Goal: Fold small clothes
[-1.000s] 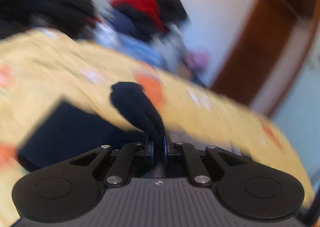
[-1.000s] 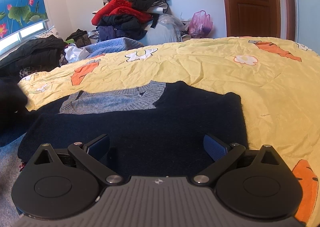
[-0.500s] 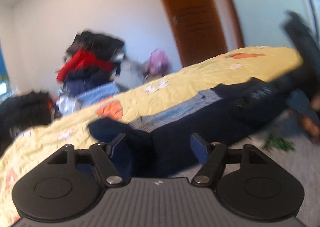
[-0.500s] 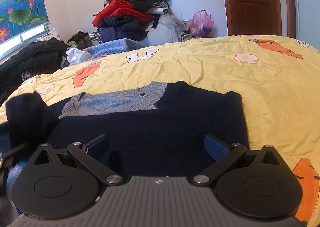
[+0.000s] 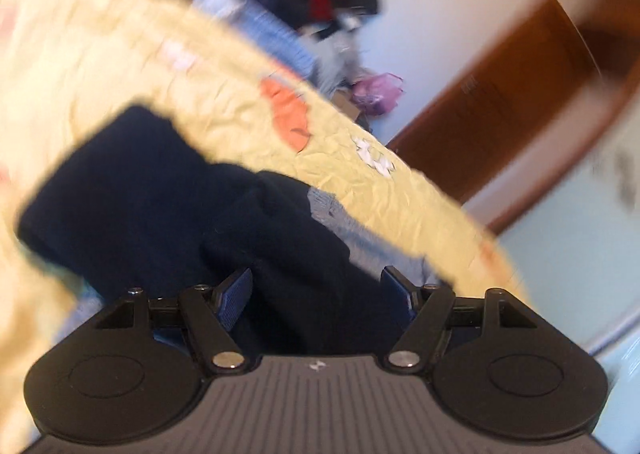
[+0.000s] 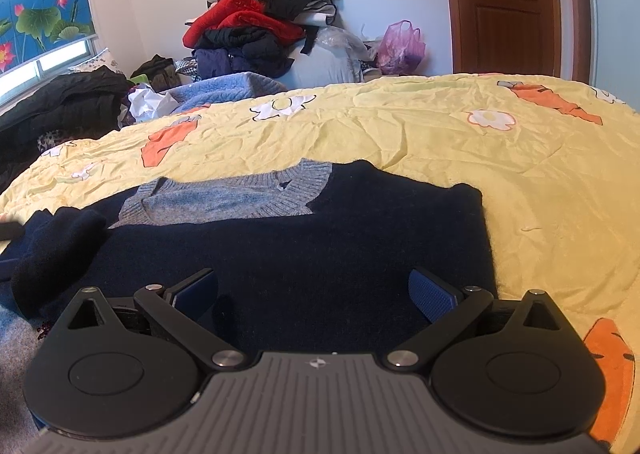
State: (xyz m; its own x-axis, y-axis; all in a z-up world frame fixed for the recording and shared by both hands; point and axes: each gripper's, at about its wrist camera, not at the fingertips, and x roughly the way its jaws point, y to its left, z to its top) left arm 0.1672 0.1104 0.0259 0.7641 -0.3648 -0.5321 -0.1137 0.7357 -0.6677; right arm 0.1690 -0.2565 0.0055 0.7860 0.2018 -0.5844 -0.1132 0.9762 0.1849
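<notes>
We have let the sleeve (image 6: 56,254) drop onto the sweater (image 6: 320,250); both claws, left gripper (image 5: 320,290) and right gripper (image 6: 316,290), spread. A clothes pile (image 6: 260,25) sits beyond the bed's (image 6: 440,141) far edge.

Both wrist views look low and close over the navy knitted sweater (image 5: 168,205) (image 6: 304,254) on the yellow carrot-print bedspread (image 5: 360,177) (image 6: 460,157); the left view is tilted and blurred.

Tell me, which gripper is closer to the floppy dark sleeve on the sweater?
Left. The left gripper sits right at the folded-over sleeve, open with dark knit between its fingers. The right gripper, also open, hovers over the sweater's body, off to the sleeve's side.
</notes>
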